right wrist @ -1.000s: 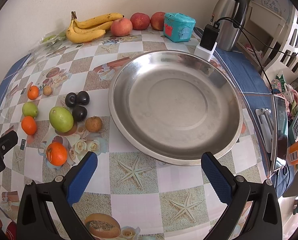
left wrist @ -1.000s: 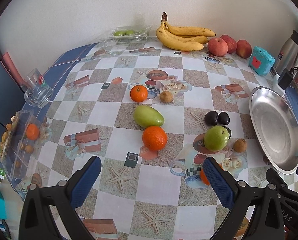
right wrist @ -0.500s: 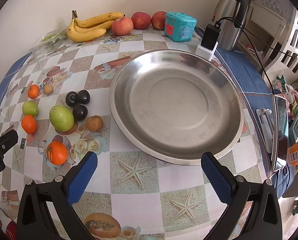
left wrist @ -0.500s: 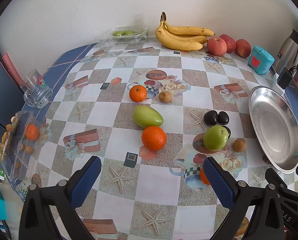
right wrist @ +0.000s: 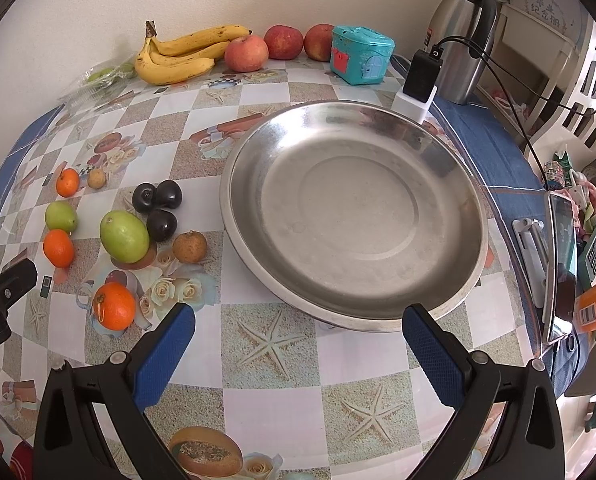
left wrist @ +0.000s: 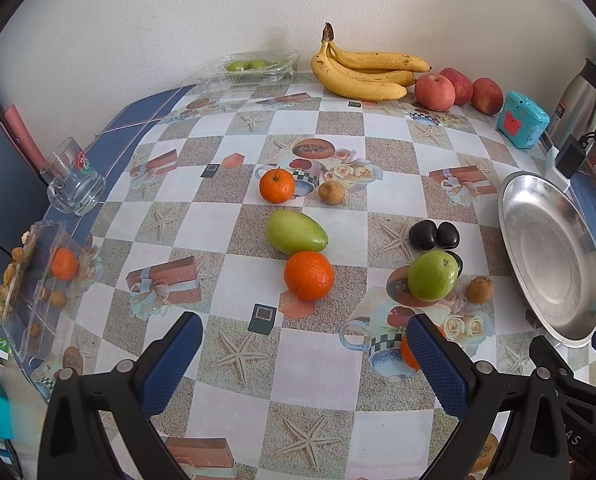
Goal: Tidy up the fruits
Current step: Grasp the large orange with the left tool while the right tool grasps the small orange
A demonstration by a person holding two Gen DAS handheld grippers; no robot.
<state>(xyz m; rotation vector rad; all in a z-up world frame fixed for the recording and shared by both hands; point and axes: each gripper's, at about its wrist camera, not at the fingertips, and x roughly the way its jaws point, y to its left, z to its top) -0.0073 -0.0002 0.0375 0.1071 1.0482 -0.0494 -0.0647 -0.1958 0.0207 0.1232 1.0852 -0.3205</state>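
Loose fruit lies on the patterned table: an orange point(left wrist: 309, 275), a green mango point(left wrist: 296, 231), a smaller orange point(left wrist: 277, 185), a green pear point(left wrist: 432, 275), dark plums point(left wrist: 434, 235) and small brown fruits point(left wrist: 479, 289). An empty steel plate point(right wrist: 354, 216) sits to the right of them. Bananas point(left wrist: 364, 76) and red apples point(left wrist: 456, 89) lie at the back by the wall. My left gripper point(left wrist: 304, 360) is open and empty, above the table short of the orange. My right gripper point(right wrist: 298, 354) is open and empty, just in front of the plate's near rim.
A glass mug point(left wrist: 75, 184) and a clear plastic box with small fruit point(left wrist: 38, 284) stand at the left edge. A teal toy box point(right wrist: 361, 55), a charger point(right wrist: 420, 80), a steel kettle point(right wrist: 464, 40) and a phone on a stand point(right wrist: 560, 276) are at the right.
Both views have shifted only slightly; the left gripper has crept a little forward. Both grippers stay open and no fruit has moved.
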